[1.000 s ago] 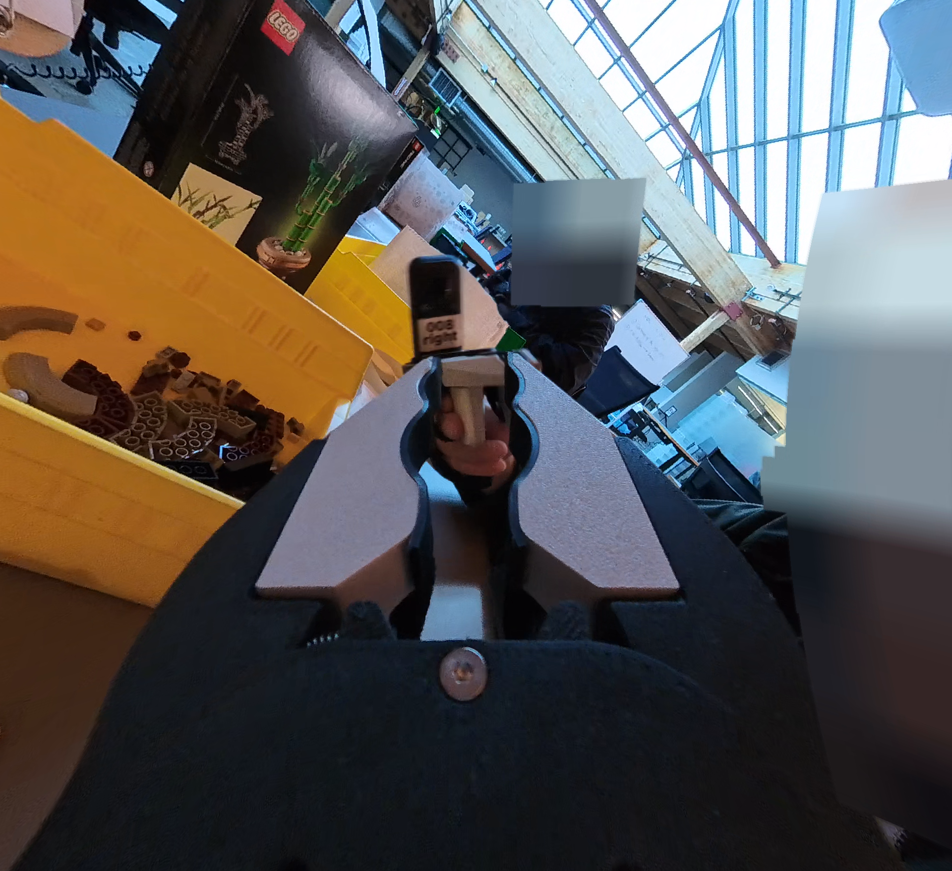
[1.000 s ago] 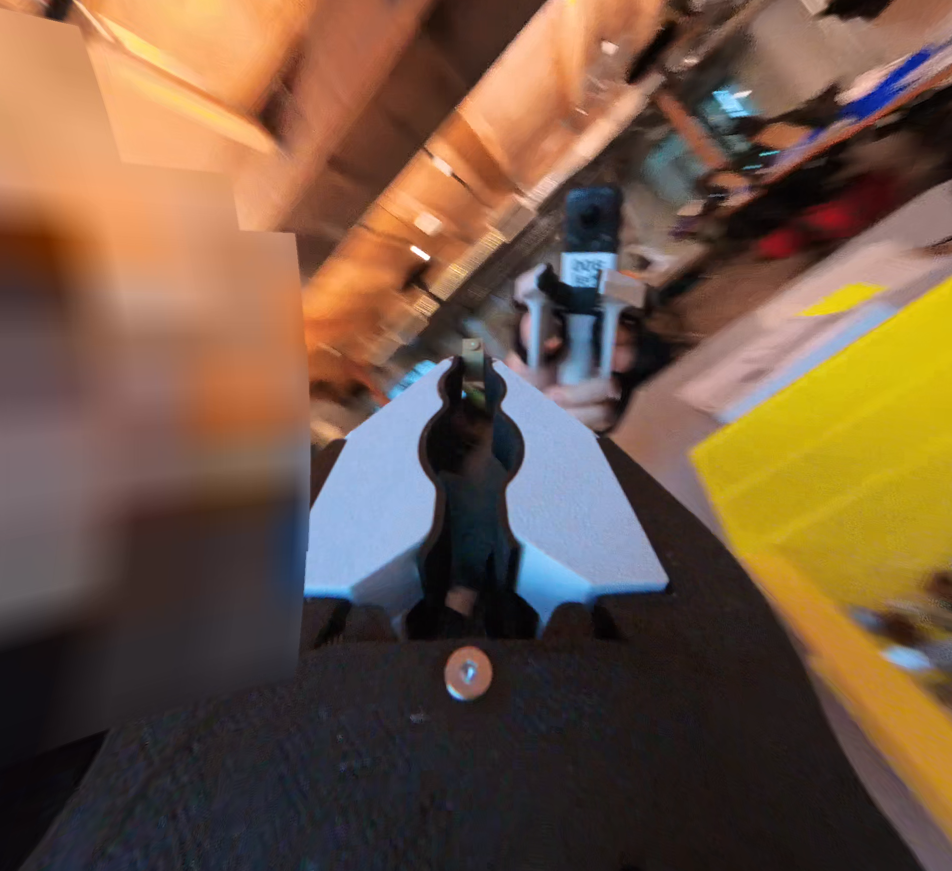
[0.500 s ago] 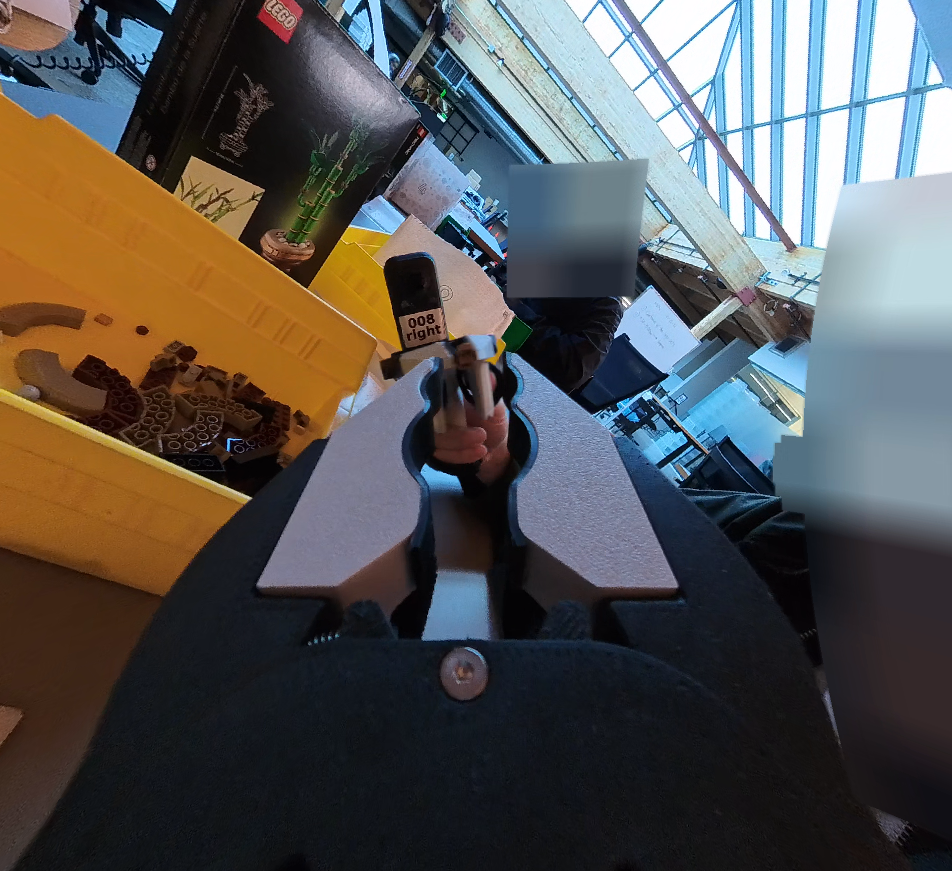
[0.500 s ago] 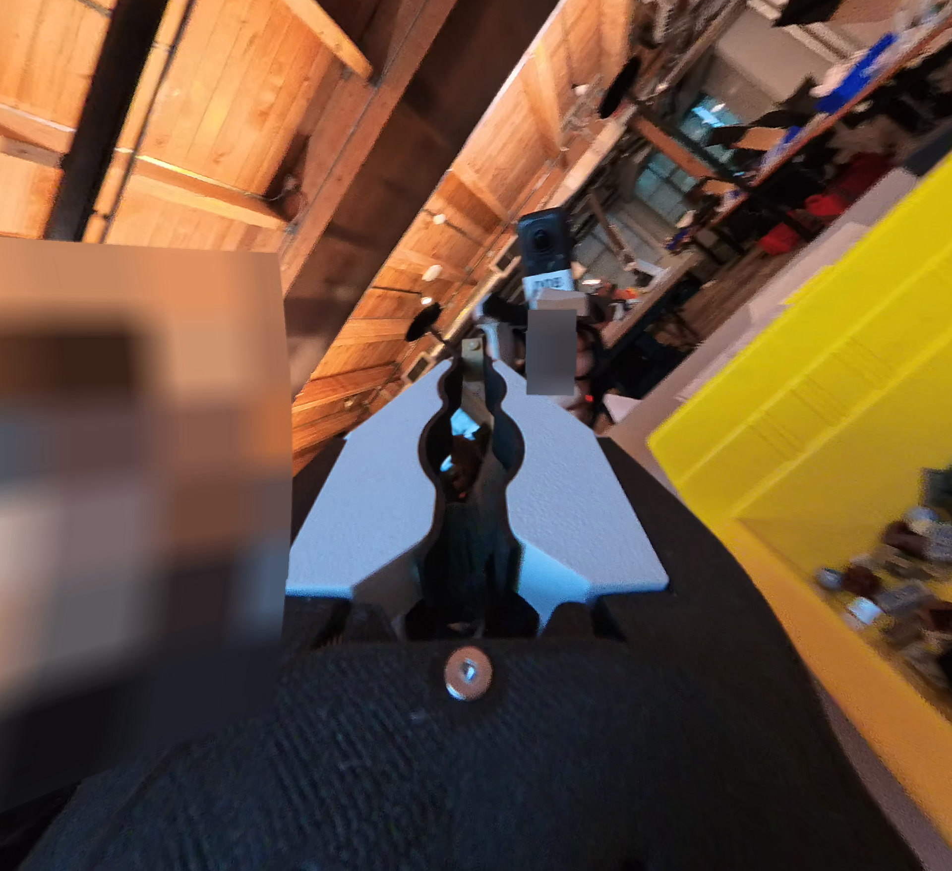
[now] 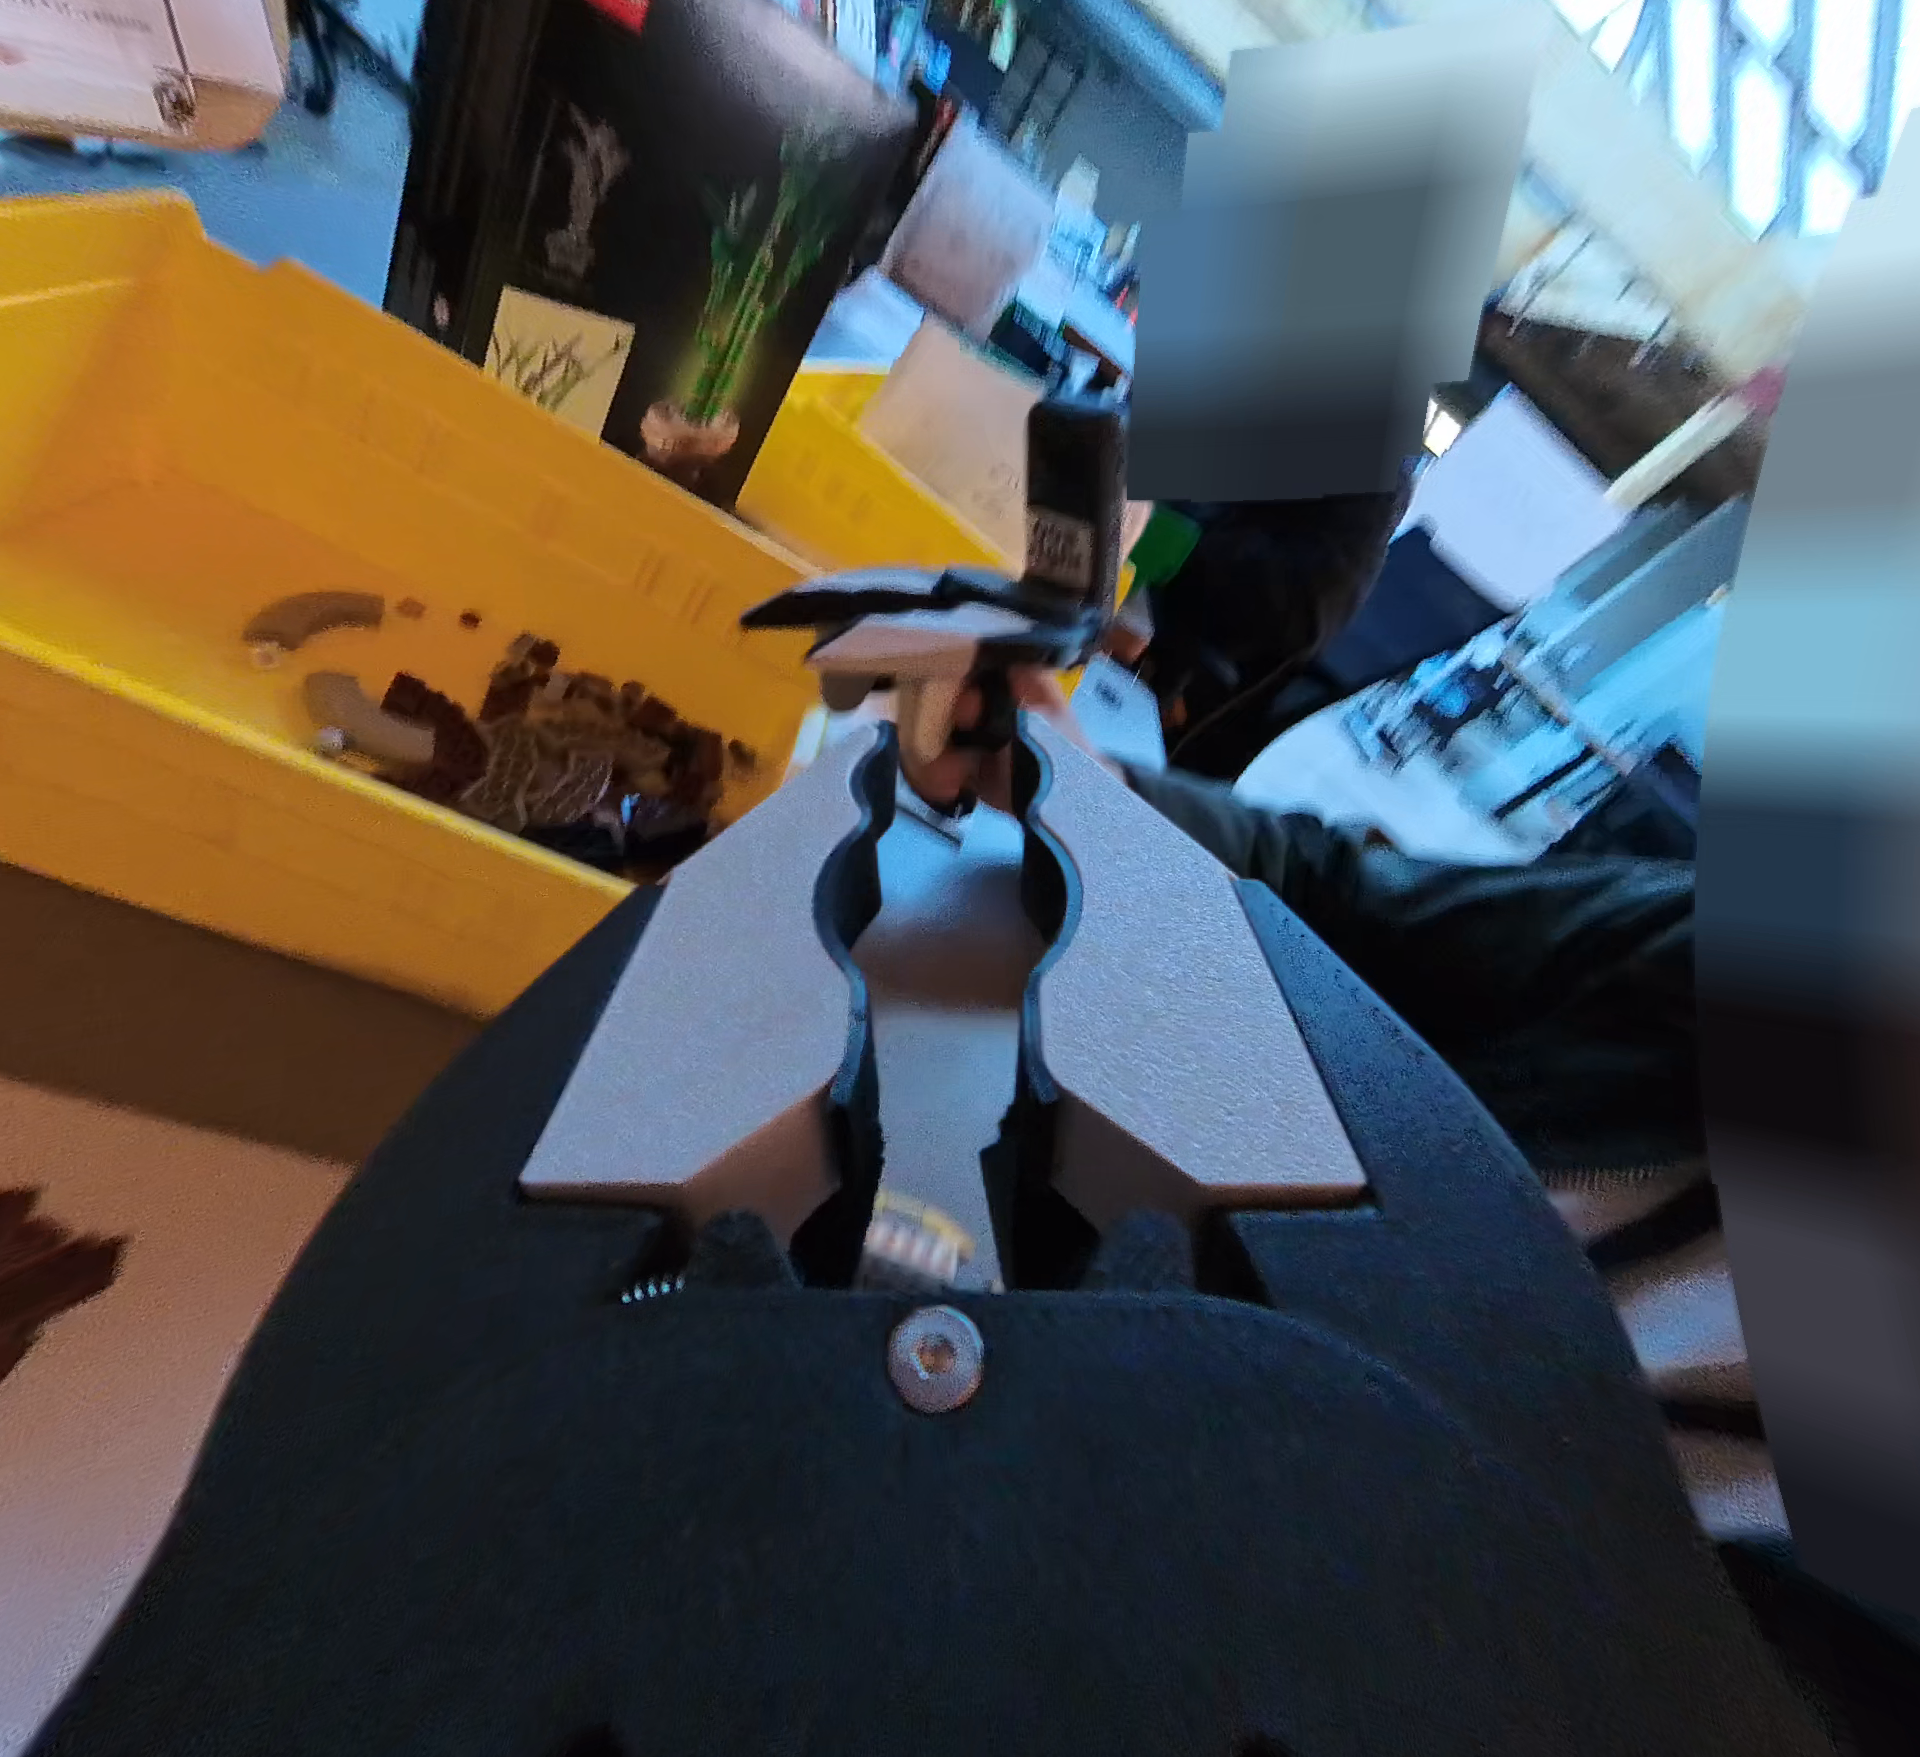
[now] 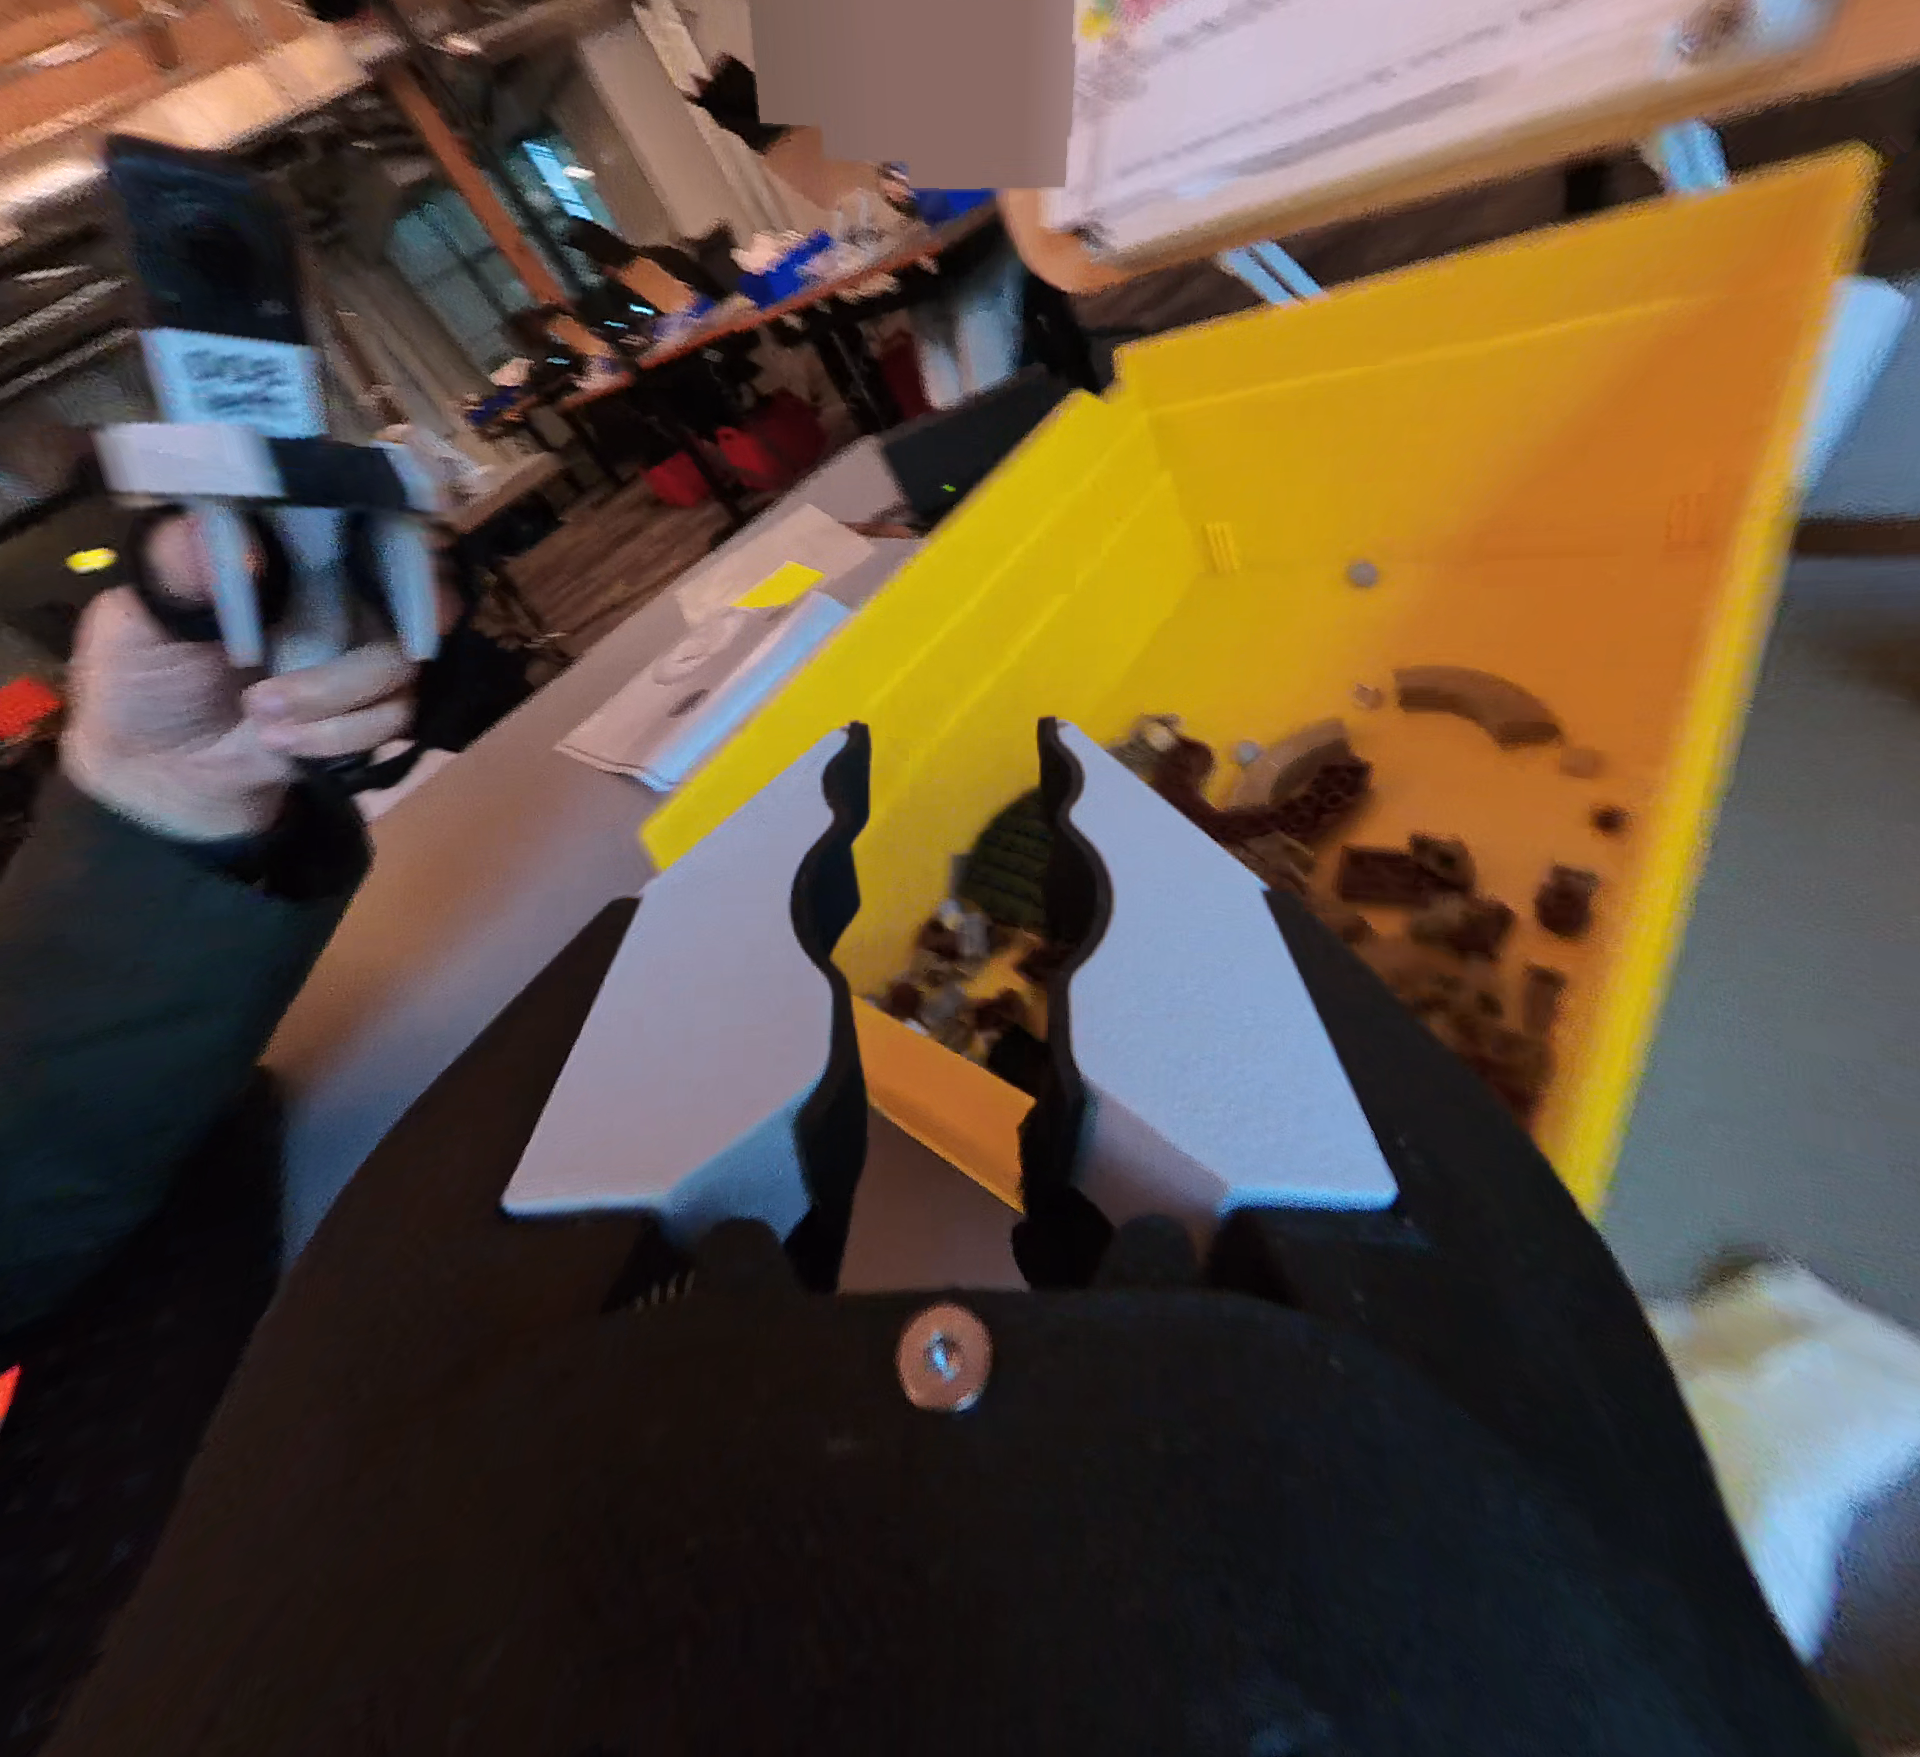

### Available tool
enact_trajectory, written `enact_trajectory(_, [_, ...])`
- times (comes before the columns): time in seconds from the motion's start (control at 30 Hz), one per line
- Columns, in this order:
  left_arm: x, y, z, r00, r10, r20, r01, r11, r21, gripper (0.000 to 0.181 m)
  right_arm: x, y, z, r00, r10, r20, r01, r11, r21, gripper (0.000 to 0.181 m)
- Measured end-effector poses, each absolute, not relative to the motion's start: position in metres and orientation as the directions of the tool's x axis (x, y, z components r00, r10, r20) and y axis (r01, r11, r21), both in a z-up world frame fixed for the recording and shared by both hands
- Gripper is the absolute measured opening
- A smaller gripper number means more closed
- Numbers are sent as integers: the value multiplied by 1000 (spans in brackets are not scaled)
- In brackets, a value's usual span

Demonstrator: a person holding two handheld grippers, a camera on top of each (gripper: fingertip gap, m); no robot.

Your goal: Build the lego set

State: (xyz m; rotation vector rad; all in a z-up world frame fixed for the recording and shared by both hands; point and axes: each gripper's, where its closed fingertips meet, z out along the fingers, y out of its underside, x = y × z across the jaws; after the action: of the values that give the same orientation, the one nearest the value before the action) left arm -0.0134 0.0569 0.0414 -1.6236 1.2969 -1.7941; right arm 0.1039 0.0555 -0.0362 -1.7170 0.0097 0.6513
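In the left wrist view, the left gripper (image 5: 951, 751) hangs in the air with its fingers parted by a narrow gap and nothing between them. Through that gap shows the right gripper (image 5: 821, 637), farther off and turned sideways, gripped by a hand (image 5: 982, 731); its tips point toward the yellow bin (image 5: 312, 866). The bin sits to the left of the fingers on the brown tabletop (image 5: 114, 1292). The lego pieces (image 5: 540, 751), brown, dark and grey, lie heaped toward the bin's near right corner, well apart from the left fingers. A black lego box (image 5: 644, 180) stands upright just behind the bin's far wall. The picture is blurred, so single bricks cannot be told apart.

In the right wrist view, the right gripper (image 6: 951, 741) has its fingers set apart, moderately wide, and holds nothing. It hovers over the near corner of the yellow bin (image 6: 1403, 481), whose rim crosses the gap between the fingers. The lego pieces (image 6: 1382, 866) lie scattered on the bin floor, some seen through the gap and most to the right of the right finger, below the tips and not touching them. At the left edge a hand (image 6: 197, 710) holds up the left gripper (image 6: 322, 637), its fingers apart and empty, away from the bin. White papers (image 6: 727, 658) lie on the tabletop (image 6: 468, 876) beside the bin's left wall.
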Motion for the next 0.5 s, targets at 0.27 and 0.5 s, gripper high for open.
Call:
enact_trajectory(0.27, [-58, 60, 21, -188, -957, 221, -480, -107, -871, 12, -31, 5, -53, 629, 765, 137, 290, -67, -955, 35])
enact_trajectory(0.5, [-98, 3, -44, -254, -954, 161, -623, 34, -781, 21, -81, -17, -94, 474, 874, 104, 420, -121, -900, 34])
